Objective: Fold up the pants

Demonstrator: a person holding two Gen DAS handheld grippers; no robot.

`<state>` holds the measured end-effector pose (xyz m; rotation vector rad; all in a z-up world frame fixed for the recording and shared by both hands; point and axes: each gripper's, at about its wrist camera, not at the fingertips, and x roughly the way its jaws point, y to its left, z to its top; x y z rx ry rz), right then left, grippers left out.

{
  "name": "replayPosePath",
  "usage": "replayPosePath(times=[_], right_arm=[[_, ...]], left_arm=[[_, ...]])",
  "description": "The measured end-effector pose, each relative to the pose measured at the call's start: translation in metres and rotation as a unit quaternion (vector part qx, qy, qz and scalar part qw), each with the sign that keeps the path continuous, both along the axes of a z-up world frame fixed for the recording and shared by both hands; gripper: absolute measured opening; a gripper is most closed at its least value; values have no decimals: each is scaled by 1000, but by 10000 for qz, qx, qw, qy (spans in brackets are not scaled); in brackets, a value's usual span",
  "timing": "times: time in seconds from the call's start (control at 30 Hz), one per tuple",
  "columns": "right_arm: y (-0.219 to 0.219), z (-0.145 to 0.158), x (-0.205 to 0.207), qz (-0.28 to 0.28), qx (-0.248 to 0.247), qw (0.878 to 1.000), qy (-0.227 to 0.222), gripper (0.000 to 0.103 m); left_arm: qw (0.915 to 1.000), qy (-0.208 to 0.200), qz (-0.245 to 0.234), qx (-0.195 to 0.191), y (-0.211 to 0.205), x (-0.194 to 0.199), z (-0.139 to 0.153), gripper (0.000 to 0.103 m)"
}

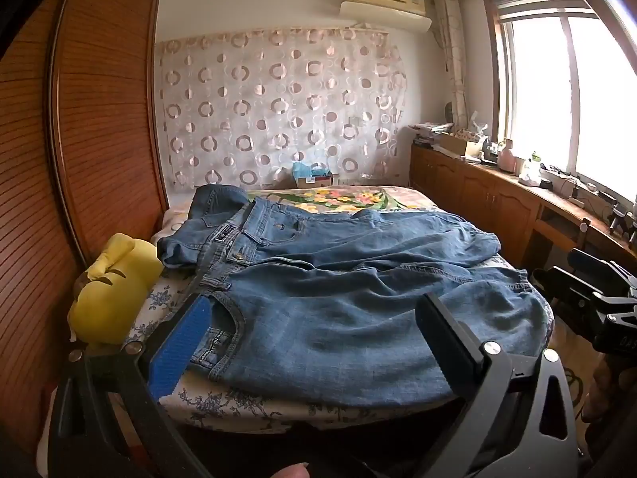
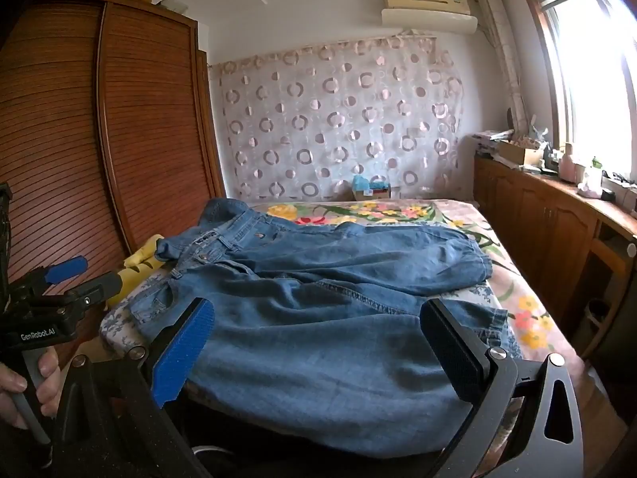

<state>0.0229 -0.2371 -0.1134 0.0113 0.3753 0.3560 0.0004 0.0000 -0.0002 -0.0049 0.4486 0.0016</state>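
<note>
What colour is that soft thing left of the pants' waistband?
Yellow: the cushion beside the pants, best in the left wrist view.

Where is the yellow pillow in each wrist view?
Left wrist: the yellow pillow lies at left-centre on the bed's corner, beside the wardrobe, just left of the jeans' waistband.
Right wrist: yellow pillow, only a sliver shows at left, behind the left gripper.
Shared landmark: the air conditioner high on the far wall.
</note>
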Motion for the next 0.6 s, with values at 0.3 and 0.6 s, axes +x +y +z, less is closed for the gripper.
replayPosePath(times=[0.3,0.6], right_arm=[[1,-1,2,-10,4,10000,-16,103],[1,-3,-1,14,8,10000,-34,103]], left_arm=[[10000,-9,0,11,0,0,0,103],[10000,-22,1,22,0,0,0,103]])
